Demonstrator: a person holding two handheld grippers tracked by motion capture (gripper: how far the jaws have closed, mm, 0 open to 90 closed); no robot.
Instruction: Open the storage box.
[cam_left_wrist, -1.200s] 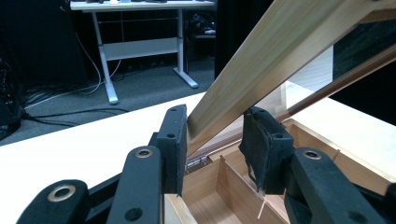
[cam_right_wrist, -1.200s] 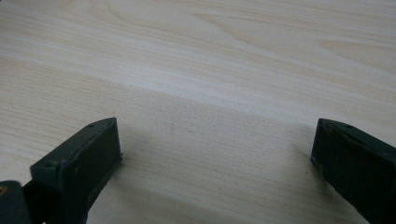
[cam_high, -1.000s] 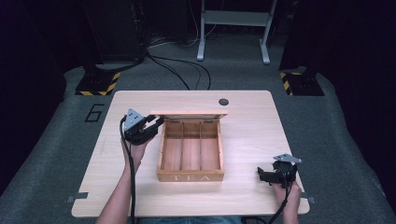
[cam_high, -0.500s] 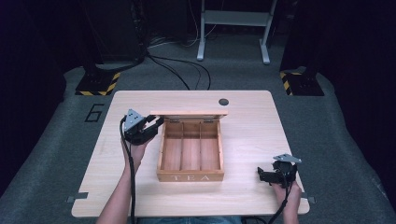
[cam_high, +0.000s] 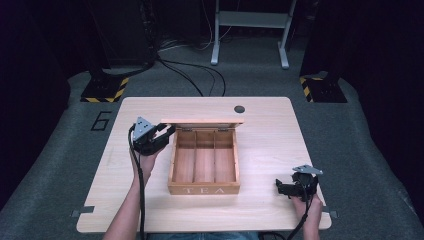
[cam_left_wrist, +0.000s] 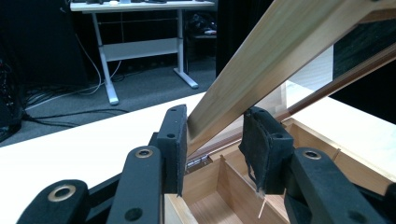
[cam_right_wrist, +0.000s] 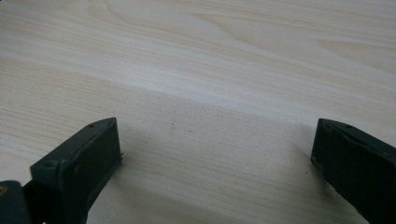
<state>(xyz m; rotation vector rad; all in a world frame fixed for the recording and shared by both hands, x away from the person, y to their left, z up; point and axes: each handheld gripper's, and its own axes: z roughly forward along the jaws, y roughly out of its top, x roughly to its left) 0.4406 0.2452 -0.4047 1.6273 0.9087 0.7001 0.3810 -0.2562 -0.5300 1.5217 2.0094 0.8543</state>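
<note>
Left gripper (cam_high: 167, 131): at the lid's left end; jaws stand either side of the lid (cam_left_wrist: 280, 60) edge, a slight gap at the right pad, so probably not yet clamped.
Lid: raised, hinged along the box's far side; judged to be mid-swing.
Tea box (cam_high: 204, 161): centre of the table (cam_high: 270, 145), three compartments, apparently empty.
Technique: grip near the corner, follow the hinge arc, avoid twisting the lid.
Right gripper (cam_high: 283, 187): jaws wide, holding nothing, low over bare wood near the box's front right corner, free to steady it.
</note>
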